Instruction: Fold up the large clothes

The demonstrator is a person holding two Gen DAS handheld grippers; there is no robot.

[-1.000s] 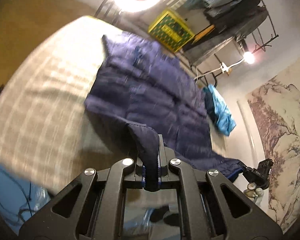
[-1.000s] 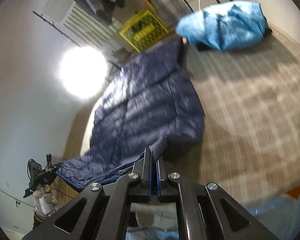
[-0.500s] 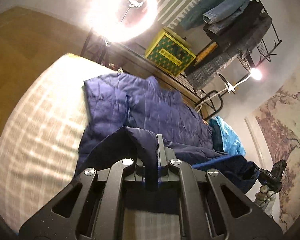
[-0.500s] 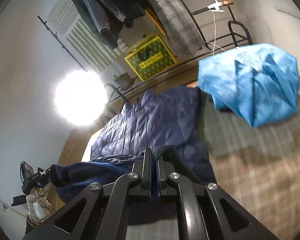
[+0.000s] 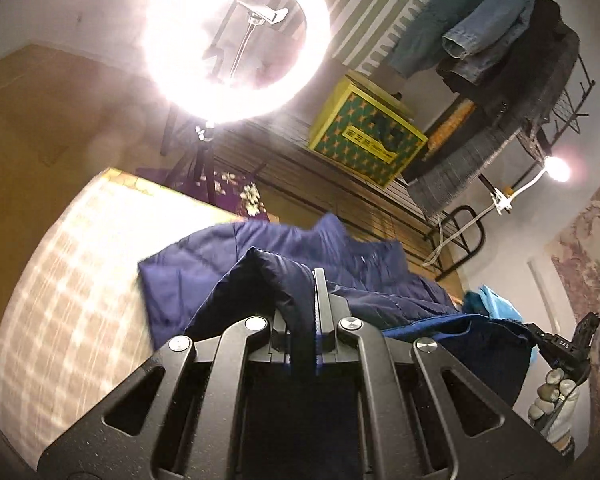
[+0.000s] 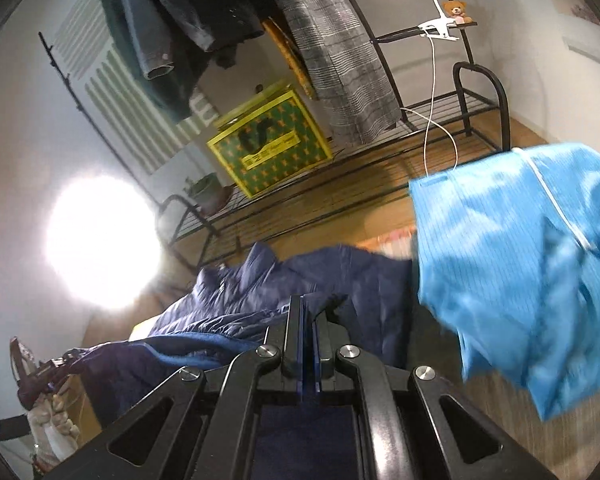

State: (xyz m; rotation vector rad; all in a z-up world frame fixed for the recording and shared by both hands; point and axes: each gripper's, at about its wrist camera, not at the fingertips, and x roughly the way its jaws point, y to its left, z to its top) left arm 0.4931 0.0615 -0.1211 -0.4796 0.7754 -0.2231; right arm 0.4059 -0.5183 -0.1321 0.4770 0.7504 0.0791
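On the bed [image 5: 72, 280] with the checked cover, a dark blue puffy jacket [image 5: 228, 256] is spread out, and part of it is lifted up toward the cameras. Only in the left wrist view can the bright ring light [image 5: 236, 40] on its stand and the small lamp [image 5: 556, 169] be seen clearly, along with the right gripper [image 5: 568, 350] held in a gloved hand [image 5: 556, 396] at the far edge. Only in the right wrist view is a little teddy bear [image 6: 454, 9] seen on a shelf, and a light blue garment [image 6: 516, 264] is seen close up just beside the jacket. A yellow and green box [image 6: 268, 144] on a metal rack [image 6: 340, 184] has writing, but it is too small to be read. The left gripper [image 5: 314, 316] is pointed up and forward, and a fold of the jacket is pinched between its fingers. The right gripper [image 6: 306, 340] is pointed the same way, with its fingers pressed together on the jacket's edge.
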